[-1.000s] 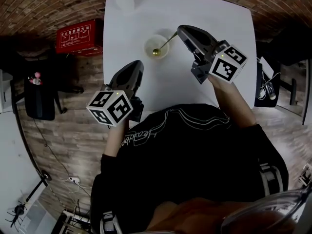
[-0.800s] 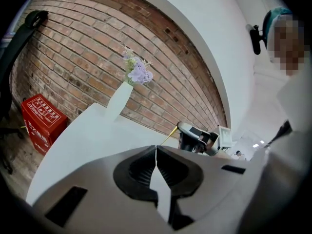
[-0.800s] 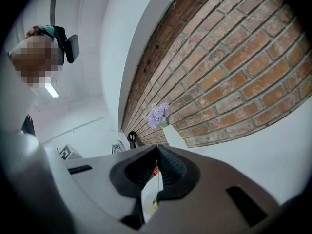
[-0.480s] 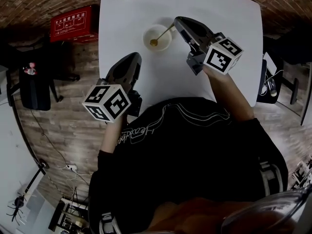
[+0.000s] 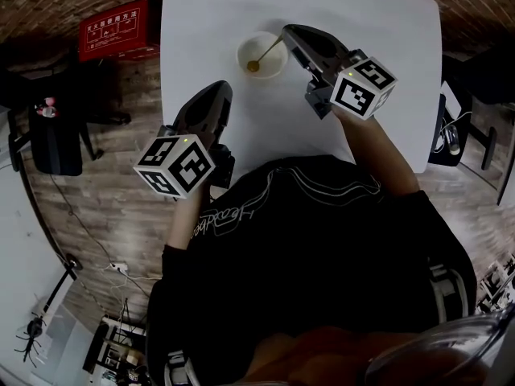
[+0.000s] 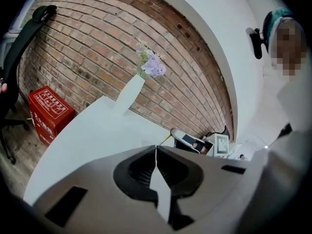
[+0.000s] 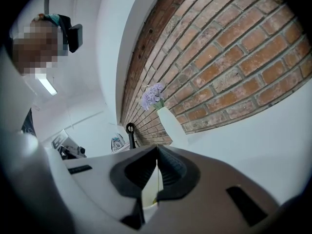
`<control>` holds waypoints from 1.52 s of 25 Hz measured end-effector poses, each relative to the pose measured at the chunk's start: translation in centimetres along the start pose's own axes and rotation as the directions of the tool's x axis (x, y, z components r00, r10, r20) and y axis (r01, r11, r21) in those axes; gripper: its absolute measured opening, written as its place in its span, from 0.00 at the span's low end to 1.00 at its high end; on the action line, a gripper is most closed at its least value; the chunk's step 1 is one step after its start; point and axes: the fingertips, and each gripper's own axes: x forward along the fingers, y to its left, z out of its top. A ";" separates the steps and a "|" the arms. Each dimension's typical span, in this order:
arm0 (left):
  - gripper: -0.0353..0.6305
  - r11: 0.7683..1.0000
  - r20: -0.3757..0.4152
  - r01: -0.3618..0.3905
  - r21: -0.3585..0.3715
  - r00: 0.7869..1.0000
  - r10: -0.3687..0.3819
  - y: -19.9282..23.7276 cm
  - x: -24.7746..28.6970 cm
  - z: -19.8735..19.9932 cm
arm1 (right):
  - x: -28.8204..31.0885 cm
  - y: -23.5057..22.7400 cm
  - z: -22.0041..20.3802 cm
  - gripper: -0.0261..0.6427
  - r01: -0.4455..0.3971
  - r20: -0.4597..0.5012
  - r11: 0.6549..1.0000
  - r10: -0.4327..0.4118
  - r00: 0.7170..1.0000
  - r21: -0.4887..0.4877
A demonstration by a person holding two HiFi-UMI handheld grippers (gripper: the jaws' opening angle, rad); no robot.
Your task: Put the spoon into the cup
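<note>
Worktop: spoon is staying bowl-down in cup; right tool is still clenching its handle; left tool clenched, empty; release pending.

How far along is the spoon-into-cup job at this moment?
Done: the spoon lies bowl-down inside the cup. In hand: the right gripper is shut on the spoon's handle. Left to do: letting go. The left gripper is shut, empty, and idle.

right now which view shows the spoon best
The head view: the spoon shows nearly whole, bowl in the cup, handle running up into the right hand-held gripper. The right gripper view shows only a thin strip of handle between its shut jaws; the left gripper view, a tiny far-off bit of handle.
</note>
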 end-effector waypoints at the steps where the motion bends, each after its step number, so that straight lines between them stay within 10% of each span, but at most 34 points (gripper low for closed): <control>1: 0.06 1.000 -0.003 -0.001 -0.005 1.000 0.001 0.1 0.0 -0.1 | 0.1 0.0 -0.2 0.04 0.000 -0.003 1.000 0.000 1.000 -0.003; 38: 0.06 0.995 -0.023 0.082 -0.059 0.996 -0.083 -0.4 -0.3 -1.7 | -1.7 -2.6 -0.4 0.04 0.087 0.000 0.993 -0.087 0.996 0.077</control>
